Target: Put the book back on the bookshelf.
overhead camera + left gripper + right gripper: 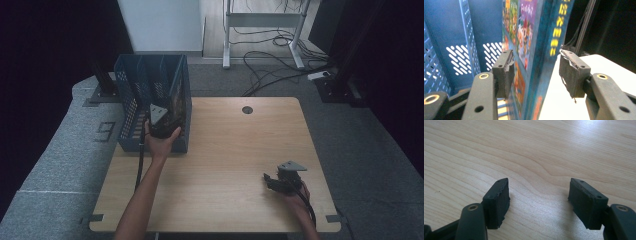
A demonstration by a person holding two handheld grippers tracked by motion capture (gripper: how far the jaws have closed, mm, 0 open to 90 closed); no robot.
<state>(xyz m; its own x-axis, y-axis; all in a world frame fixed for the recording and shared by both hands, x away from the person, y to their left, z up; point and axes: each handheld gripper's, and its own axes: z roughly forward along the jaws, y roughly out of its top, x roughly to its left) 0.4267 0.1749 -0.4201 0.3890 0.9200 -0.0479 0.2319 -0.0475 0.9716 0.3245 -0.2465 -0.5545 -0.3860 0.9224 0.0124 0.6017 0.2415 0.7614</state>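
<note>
Step in hand, as I read it: letting go of the book (pixel 534 37) stood upright in the blue file rack (pixel 454 50). To do it well, w/ the left gripper (pixel 536 72) keep the jaws spread and back straight out along the spine (no sideways drag, or it tips). Book sits between the fingers (pixel 504 71), near the left pad, clear gap at the right one, so not clamped. Left forearm reaches fwd to the rack's front. Right gripper (pixel 539 200) rests low over bare table (pixel 536 150), jaws apart, holding nothing.
</note>
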